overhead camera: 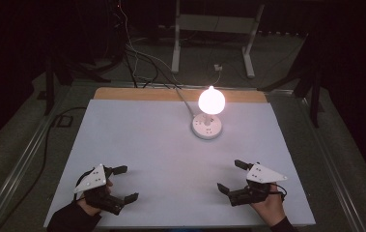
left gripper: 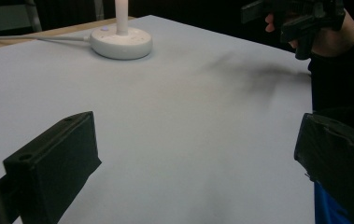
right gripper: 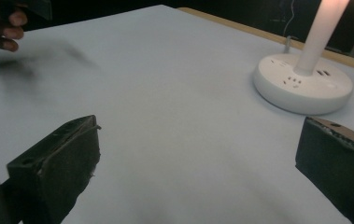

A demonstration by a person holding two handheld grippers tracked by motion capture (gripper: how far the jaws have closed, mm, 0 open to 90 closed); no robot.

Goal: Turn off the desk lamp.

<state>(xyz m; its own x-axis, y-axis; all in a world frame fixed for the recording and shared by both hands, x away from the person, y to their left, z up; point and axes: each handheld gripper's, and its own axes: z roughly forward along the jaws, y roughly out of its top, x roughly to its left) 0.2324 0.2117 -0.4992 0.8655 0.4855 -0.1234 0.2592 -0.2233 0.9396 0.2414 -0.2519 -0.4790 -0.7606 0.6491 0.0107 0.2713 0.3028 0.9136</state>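
A lit lamp bulb [overhead camera: 211,100] glows on a round white socket base [overhead camera: 207,126] at the back middle of the white table [overhead camera: 147,145]. The base [left gripper: 121,43] and the base [right gripper: 302,84] also appear in the gripper views, each with the bulb's white stem rising from it. My left gripper [overhead camera: 125,183] hovers open near the front left, nothing between its jaws. My right gripper [overhead camera: 231,176] is open at the front right, also holding nothing. In the left gripper view, the other hand and its gripper [left gripper: 296,14] show at the top right.
A white cable [overhead camera: 183,96] runs from the socket base off the table's back edge. Behind the table stand a white metal frame [overhead camera: 209,29] and dark cables on the floor. A wooden strip [overhead camera: 142,94] borders the far edge.
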